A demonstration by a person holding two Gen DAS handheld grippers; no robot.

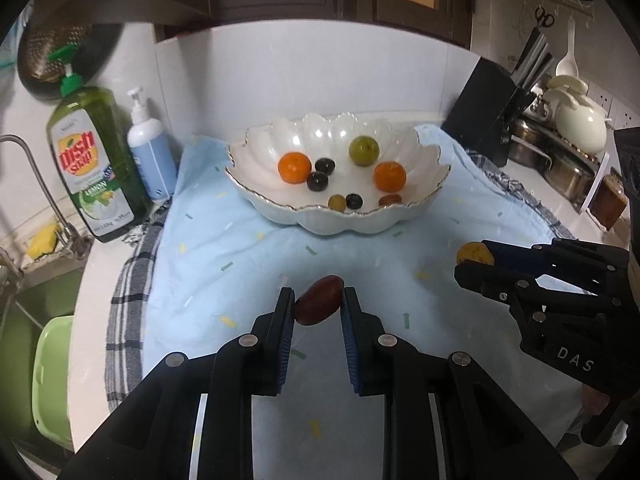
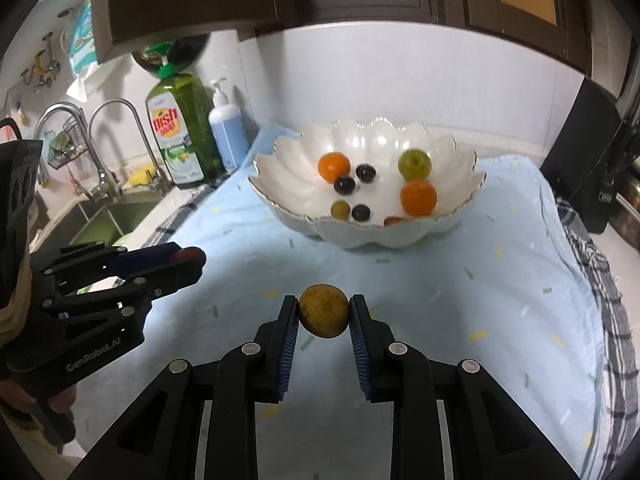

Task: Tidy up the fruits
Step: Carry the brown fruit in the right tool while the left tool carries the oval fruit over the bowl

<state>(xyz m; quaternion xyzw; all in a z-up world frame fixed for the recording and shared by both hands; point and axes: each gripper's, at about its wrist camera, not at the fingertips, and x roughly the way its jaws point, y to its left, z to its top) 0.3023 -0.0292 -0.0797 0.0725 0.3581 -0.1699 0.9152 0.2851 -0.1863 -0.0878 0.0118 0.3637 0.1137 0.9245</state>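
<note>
My left gripper [image 1: 319, 300] is shut on a dark red oval fruit [image 1: 319, 300], held above the light blue cloth [image 1: 224, 248]. In the right wrist view my right gripper [image 2: 324, 312] is shut on a round yellow-brown fruit [image 2: 324, 316]. The right gripper [image 1: 474, 260] also shows at the right of the left wrist view, the left gripper [image 2: 188, 260] at the left of the right wrist view. Ahead stands a white scalloped bowl [image 1: 420, 148] [image 2: 288, 176] with two oranges [image 1: 295, 167], a green fruit [image 1: 364, 151], several dark grapes [image 1: 318, 181] and small fruits.
A green dish soap bottle [image 1: 96, 160] and a blue pump bottle [image 1: 150, 152] stand left of the bowl, beside a sink [image 2: 104, 216] with taps. A black knife block [image 1: 486, 116] and pots [image 1: 580, 120] stand at the right. A checked cloth [image 1: 128, 300] lies under the blue one.
</note>
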